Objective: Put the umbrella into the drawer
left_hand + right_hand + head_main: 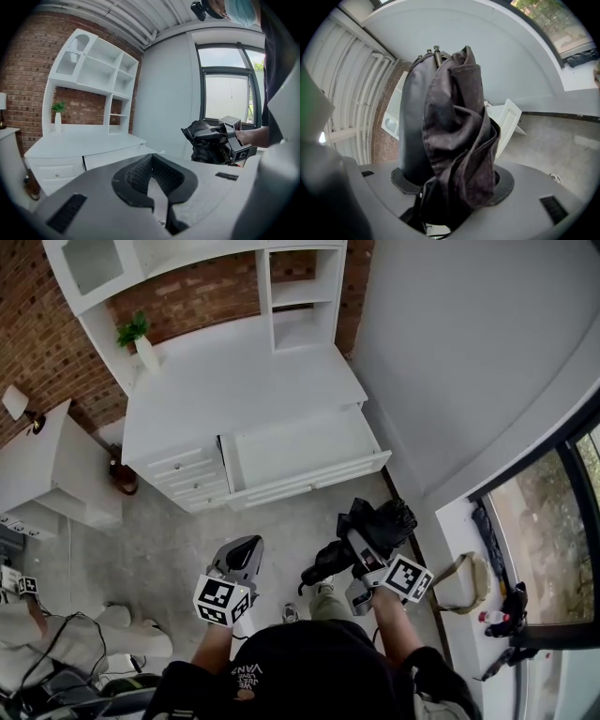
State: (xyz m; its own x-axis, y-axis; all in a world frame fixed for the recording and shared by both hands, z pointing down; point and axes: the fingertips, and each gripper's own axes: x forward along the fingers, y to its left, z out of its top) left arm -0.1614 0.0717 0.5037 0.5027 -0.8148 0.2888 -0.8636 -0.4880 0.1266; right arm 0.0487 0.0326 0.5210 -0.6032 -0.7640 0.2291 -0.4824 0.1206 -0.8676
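Black umbrella (378,524) was clamped in the right gripper (360,547), near the front right corner of the open drawer (300,451); left gripper (244,547) sat closed, empty.

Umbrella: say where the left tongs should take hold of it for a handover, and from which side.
Probably the slim dark end that juts out of the right tongs toward the left tongs. Come at the umbrella from the person's left: that end looks compact and faces that way, while the other end is loose, bunched fabric. The left tongs, shut, must open first.
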